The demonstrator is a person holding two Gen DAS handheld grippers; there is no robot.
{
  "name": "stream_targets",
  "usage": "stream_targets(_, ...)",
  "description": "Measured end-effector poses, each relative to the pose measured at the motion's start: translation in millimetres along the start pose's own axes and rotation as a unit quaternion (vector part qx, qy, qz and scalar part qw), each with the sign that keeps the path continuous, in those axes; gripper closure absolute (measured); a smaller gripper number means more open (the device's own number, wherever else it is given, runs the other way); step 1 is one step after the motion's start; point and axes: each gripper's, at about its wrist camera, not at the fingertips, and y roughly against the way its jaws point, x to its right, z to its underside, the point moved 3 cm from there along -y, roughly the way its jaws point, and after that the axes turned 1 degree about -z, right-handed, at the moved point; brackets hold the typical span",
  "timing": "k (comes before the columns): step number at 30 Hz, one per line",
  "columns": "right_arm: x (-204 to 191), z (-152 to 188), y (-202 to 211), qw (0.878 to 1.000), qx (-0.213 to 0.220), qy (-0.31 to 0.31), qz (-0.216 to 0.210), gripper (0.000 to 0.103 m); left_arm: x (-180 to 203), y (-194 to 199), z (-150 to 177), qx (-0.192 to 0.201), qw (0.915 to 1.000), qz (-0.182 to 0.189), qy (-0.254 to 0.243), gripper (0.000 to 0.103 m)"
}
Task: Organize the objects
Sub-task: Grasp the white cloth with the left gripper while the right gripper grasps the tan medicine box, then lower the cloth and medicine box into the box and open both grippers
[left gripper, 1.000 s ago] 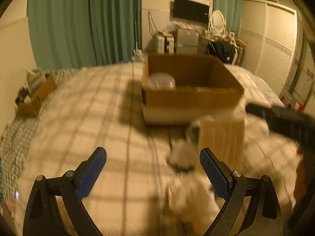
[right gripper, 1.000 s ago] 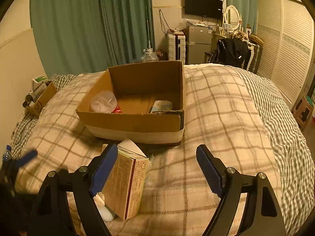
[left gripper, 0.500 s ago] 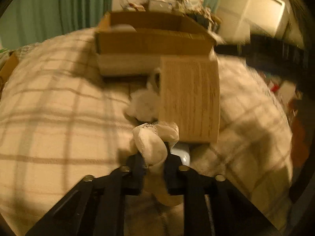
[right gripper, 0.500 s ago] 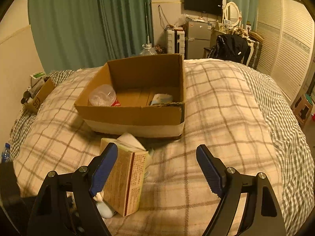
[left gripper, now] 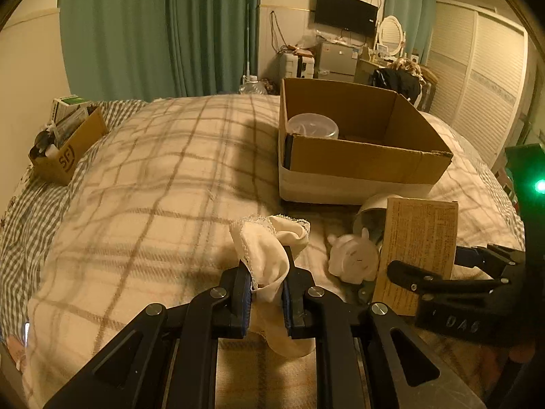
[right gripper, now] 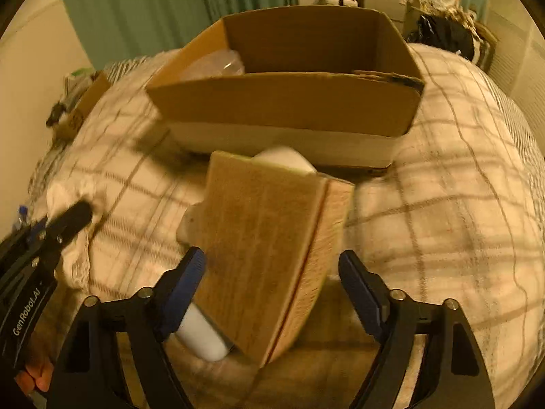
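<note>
My left gripper [left gripper: 267,284] is shut on a cream lace-edged cloth [left gripper: 269,248], held just above the plaid bed. My right gripper [right gripper: 272,279] is open with its jaws on either side of a tan printed carton [right gripper: 269,248]; the carton stands on the bed in the left wrist view [left gripper: 419,248]. An open cardboard box [left gripper: 361,167] lies beyond, with a clear plastic tub [left gripper: 311,126] inside; the box also shows in the right wrist view [right gripper: 289,99]. A small white plush toy [left gripper: 354,259] lies beside the carton. A white cylinder [right gripper: 202,335] lies under the carton.
A small cardboard box [left gripper: 64,146] full of items sits at the bed's far left edge. The plaid blanket [left gripper: 153,187] covers the bed. Green curtains, a television, a dresser and white wardrobe doors stand beyond the bed.
My left gripper has lifted and pulled back with the cloth it closed on. My right gripper has moved forward and down so its open jaws now flank the carton.
</note>
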Motion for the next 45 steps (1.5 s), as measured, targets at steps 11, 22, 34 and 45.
stream_targets(11,-23.8,-7.6,51.9,0.995,0.092,0.032,0.004,0.071,1.3,-3.5,4.3,-0.006,1.0000,0.006,-0.005,0.089)
stream_targets(22,-30.7,-26.0,124.7,0.984,0.171,0.040,-0.015,0.072,8.8,34.1,-19.2,0.020,0.9988,0.044,-0.008,0.089)
stream_targets(34,-15.8,-110.8,227.9,0.958,0.273,0.080,0.044,0.071,48.9,94.5,-156.3,0.124,0.9839,0.045,-0.120,0.089)
stream_targets(45,22.6,-237.4,193.9,0.971,0.209,0.066,0.090,0.071,88.6,19.1,-238.8,0.079,0.9887,0.059,-0.113,0.089)
